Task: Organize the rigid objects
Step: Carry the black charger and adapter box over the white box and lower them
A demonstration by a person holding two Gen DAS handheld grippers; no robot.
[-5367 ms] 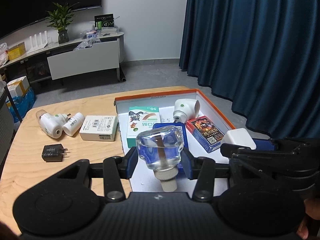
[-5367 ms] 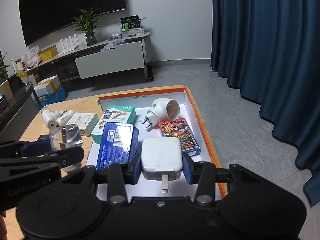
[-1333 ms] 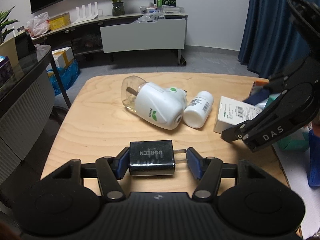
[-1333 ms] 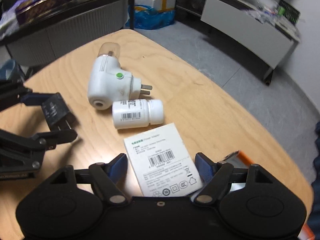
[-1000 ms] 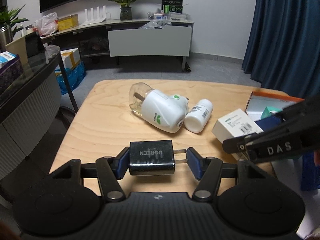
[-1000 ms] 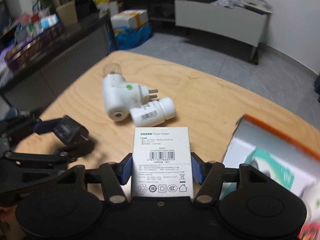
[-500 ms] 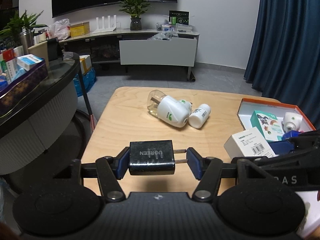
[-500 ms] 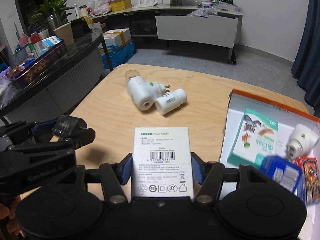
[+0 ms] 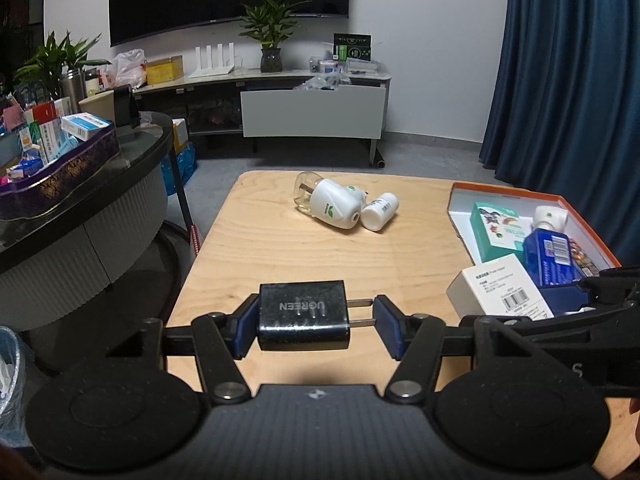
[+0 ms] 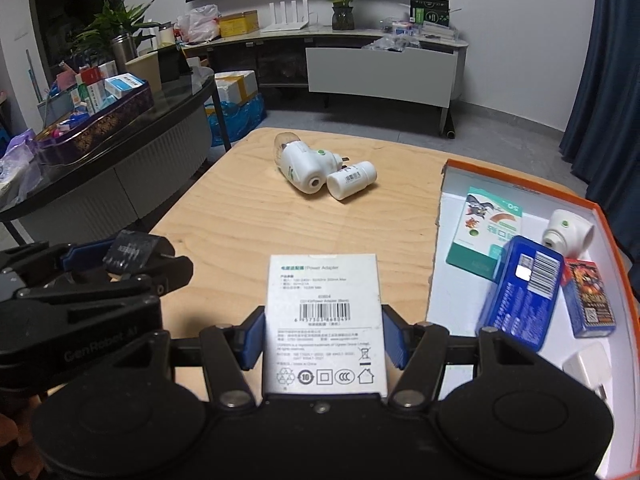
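My left gripper [image 9: 316,322] is shut on a black charger [image 9: 302,316], one pad on its body and the other against its prongs, held above the wooden table [image 9: 280,256]. My right gripper [image 10: 324,336] is shut on a white power adapter box [image 10: 323,320], also lifted, just left of the orange-rimmed tray [image 10: 616,240]. Each gripper shows in the other's view: the left gripper [image 10: 120,256] with the charger, the white box [image 9: 500,290] at the right. A white plug-in device [image 10: 302,166] and a white bottle [image 10: 352,180] lie together at the far middle of the table.
The tray holds a green box [image 10: 484,236], a blue box [image 10: 520,288], a red card box [image 10: 588,300], a white plug device [image 10: 568,234] and a white charger [image 10: 588,368]. A dark curved counter [image 9: 80,184] with clutter stands left. Blue curtains [image 9: 560,80] hang right.
Both grippers have pulled back and risen from the table with their loads; the plug-in device and bottle look farther away. The right gripper has swung right, so the tray has come into view.
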